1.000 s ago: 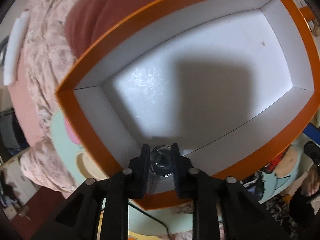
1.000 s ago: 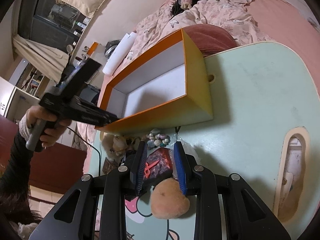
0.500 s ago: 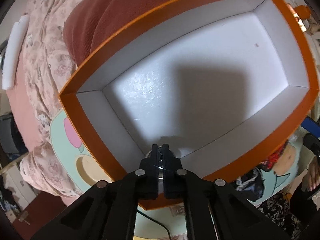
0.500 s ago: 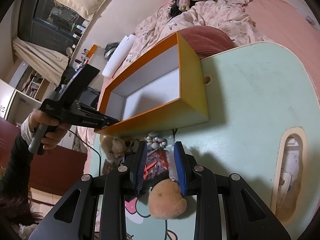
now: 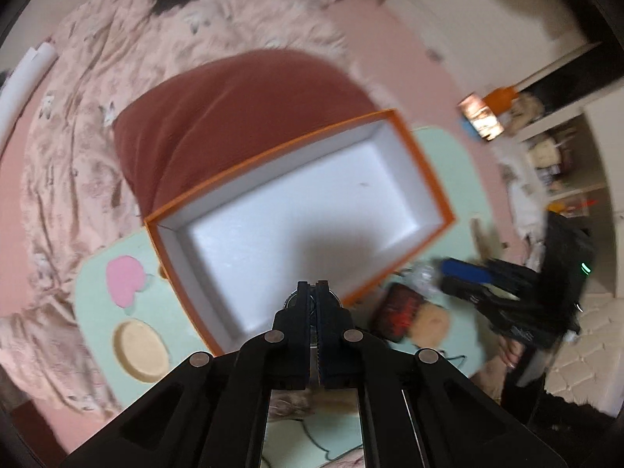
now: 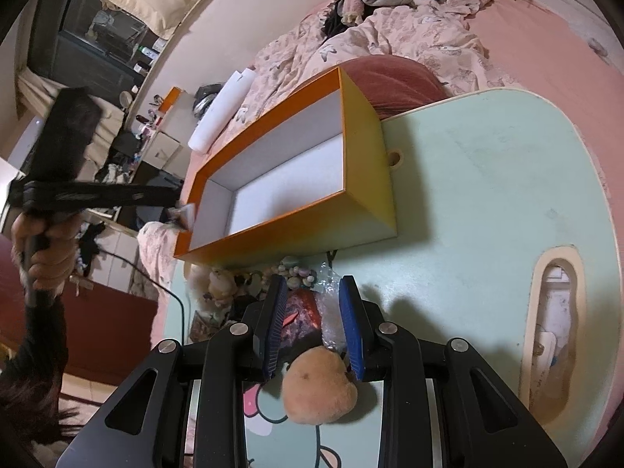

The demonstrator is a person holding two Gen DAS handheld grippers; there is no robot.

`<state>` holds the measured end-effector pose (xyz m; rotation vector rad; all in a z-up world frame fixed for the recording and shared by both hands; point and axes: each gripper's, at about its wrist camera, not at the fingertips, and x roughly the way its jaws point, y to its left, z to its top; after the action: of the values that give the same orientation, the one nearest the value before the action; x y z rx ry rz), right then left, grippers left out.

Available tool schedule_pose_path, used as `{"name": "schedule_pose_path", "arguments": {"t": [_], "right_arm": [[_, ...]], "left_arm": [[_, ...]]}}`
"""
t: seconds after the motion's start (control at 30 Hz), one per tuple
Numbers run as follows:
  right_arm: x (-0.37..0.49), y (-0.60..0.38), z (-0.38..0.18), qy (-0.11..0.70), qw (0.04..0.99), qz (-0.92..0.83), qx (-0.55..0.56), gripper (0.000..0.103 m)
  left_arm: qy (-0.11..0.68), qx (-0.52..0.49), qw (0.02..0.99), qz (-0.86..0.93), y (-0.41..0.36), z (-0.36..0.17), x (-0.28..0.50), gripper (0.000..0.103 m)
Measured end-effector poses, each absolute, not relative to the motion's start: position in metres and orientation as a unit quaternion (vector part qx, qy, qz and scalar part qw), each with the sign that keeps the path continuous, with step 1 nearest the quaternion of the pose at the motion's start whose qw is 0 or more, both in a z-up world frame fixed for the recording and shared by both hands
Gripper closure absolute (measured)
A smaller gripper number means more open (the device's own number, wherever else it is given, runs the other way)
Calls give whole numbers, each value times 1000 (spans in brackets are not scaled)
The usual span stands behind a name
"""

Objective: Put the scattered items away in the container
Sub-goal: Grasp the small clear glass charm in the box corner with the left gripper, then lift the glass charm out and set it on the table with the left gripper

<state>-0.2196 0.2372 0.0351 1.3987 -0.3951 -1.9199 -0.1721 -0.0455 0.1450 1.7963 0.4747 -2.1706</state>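
Left gripper (image 5: 312, 286): jaws all but closed, pinching the wall of a small glass cup (image 6: 185, 216), whose round edge shows on both sides of the fingertips. It points steeply down. In the right wrist view the cup hangs at the tip, clear of the table, at the corner of the orange box (image 5: 431, 179). Just past the tips: the box's near rim, then its white floor and walls. Left of the box is the mint green table (image 6: 487, 195) with a pink shape and a round cutout. Beyond the box is a maroon cushion (image 5: 241, 109), then a pink floral quilt (image 5: 70, 136). The view is blurred.

Right gripper (image 6: 312, 280): jaws part open, blue pads apart. Nearest, under the fingers, is a tan plush lump (image 6: 319, 386). Between the pads show a red packet (image 6: 300, 304) and crinkly clear plastic (image 6: 329, 312); the pads are not seen pressing on either. Just ahead of the tips is a bead cluster (image 6: 298, 271), with a small cream plush toy (image 6: 214, 280) to the left. Next comes the box's orange side. Far left, a hand (image 6: 43, 249) grips the left tool's handle. Past the box a white roll (image 6: 220, 111) lies on the quilt.
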Motion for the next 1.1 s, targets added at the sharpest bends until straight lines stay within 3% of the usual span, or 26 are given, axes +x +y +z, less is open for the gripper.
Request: {"name": "schedule_pose_path", "arguments": {"t": [0.27, 0.5, 0.57, 0.7, 0.83, 0.93, 1.03, 1.1], "right_arm": [[-219, 242, 39, -140, 327, -766, 535, 74], [-220, 246, 44, -143, 311, -776, 530, 74], [-218, 246, 45, -142, 311, -778, 528, 74], [-218, 244, 50, -134, 310, -783, 523, 74], [-227, 245, 61, -123, 280, -808, 503, 74], [-240, 243, 67, -122, 252, -825, 490, 72], [-255, 239, 66, -138, 241, -831, 483, 54], [-264, 233, 60, -150, 245, -823, 491, 52]], "left_arm": [[261, 566, 67, -779, -39, 100, -98, 101], [266, 505, 87, -817, -28, 67, -72, 99], [246, 494, 101, -828, -24, 63, -68, 93], [194, 468, 114, -855, -16, 72, -61, 70], [169, 374, 154, -899, -28, 104, -45, 40], [168, 313, 232, -905, -46, 116, -40, 29], [169, 308, 268, -897, -61, 109, -49, 29], [187, 317, 261, -892, -69, 96, -57, 29]]}}
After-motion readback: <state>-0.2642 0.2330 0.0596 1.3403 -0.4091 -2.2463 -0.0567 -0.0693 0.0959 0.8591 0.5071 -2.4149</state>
